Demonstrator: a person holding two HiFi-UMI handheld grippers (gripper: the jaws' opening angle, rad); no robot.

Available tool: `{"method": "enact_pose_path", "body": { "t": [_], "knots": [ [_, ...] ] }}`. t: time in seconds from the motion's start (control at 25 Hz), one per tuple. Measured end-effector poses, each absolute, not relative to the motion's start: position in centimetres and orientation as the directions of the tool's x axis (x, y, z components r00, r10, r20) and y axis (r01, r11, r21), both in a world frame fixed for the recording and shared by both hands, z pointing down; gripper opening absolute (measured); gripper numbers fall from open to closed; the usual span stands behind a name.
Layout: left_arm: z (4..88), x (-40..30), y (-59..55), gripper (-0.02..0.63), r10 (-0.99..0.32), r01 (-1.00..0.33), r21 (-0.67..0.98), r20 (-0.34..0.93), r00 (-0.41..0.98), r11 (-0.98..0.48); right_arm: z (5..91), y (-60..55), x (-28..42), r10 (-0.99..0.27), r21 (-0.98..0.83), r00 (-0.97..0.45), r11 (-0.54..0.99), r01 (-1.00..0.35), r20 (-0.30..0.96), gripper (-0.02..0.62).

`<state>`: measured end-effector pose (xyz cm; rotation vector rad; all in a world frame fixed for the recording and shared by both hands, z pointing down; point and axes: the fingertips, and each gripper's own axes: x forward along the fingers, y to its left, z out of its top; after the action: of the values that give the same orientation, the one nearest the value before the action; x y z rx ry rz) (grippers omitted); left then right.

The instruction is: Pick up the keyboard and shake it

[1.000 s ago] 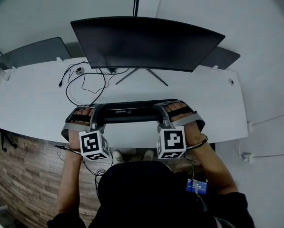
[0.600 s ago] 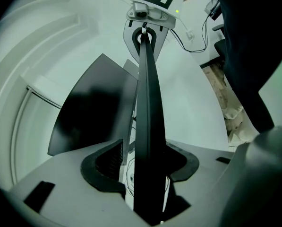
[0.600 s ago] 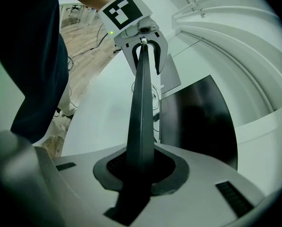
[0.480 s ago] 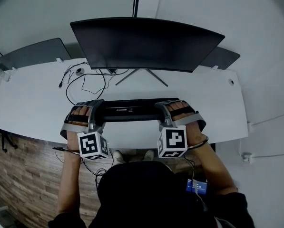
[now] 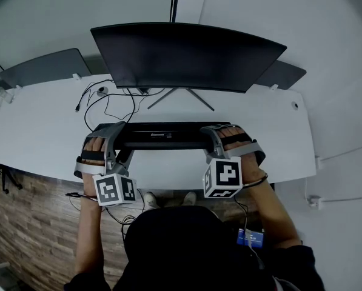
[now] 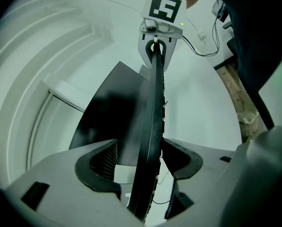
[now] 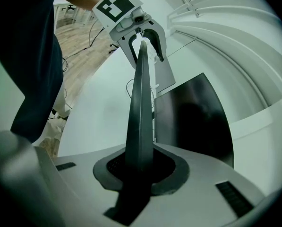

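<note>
A black keyboard (image 5: 162, 136) hangs edge-on over the white desk (image 5: 41, 126), in front of the monitor. My right gripper (image 5: 214, 135) is shut on its right end; in the right gripper view both pads press the thin keyboard (image 7: 140, 112) at my right gripper (image 7: 140, 167). My left gripper (image 5: 111, 135) is at the left end and its jaws have just been opening. In the left gripper view the keyboard (image 6: 152, 126) still lies between them at my left gripper (image 6: 140, 167), with a clear gap beside one pad (image 6: 103, 160).
A wide dark curved monitor (image 5: 187, 53) stands on a stand at the back of the desk. Black cables (image 5: 105, 102) lie loose at the left behind the keyboard. Dark panels (image 5: 44, 65) rise behind the desk. Wooden floor (image 5: 23, 223) shows below the front edge.
The left jaws have spread apart around the keyboard's left end and the left hand has tipped up. The keyboard sits slightly nearer the monitor. The right gripper keeps its grip.
</note>
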<state>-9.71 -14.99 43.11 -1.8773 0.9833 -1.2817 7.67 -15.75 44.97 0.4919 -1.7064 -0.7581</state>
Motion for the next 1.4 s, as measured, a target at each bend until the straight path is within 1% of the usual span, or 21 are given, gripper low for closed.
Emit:
{"method": "enact_pose_path", "body": {
  "t": [0.28, 0.52, 0.8, 0.92, 1.12, 1.24, 1.4],
  "knots": [
    [40.7, -9.5, -13.8, 0.298, -0.901, -0.315, -0.851, 0.348, 0.260, -0.420, 44.4, -16.0, 8.0, -0.681, 0.712, -0.263, 0.701, 0.037, 0.684, 0.083],
    [39.4, -9.8, -13.3, 0.298, -0.916, -0.409, -0.826, 0.296, 0.270, -0.388, 44.2, -16.3, 8.0, -0.686, 0.713, -0.268, 0.701, 0.006, 0.677, 0.083],
    [37.5, -10.6, -12.2, 0.298, -0.935, -0.561, -0.753, 0.220, 0.277, -0.343, 43.2, -15.9, 8.1, -0.684, 0.694, -0.296, 0.714, -0.086, 0.667, 0.083],
    [37.0, -10.7, -12.1, 0.298, -0.940, -0.600, -0.728, 0.206, 0.272, -0.333, 42.9, -16.4, 8.2, -0.689, 0.686, -0.301, 0.715, -0.134, 0.659, 0.083],
    [36.9, -11.4, -11.9, 0.298, -0.945, -0.755, -0.569, 0.164, 0.282, -0.324, 42.0, -16.3, 8.0, -0.693, 0.667, -0.330, 0.715, -0.207, 0.641, 0.083],
    [38.1, -12.1, -12.0, 0.298, -0.938, -0.821, -0.455, 0.178, 0.296, -0.345, 41.5, -16.1, 7.6, -0.686, 0.647, -0.362, 0.723, -0.243, 0.631, 0.083],
    [39.4, -11.4, -12.1, 0.298, -0.894, -0.850, -0.284, 0.203, 0.400, -0.444, 40.7, -15.7, 6.9, -0.670, 0.610, -0.408, 0.739, -0.288, 0.620, 0.083]
  ]
}}
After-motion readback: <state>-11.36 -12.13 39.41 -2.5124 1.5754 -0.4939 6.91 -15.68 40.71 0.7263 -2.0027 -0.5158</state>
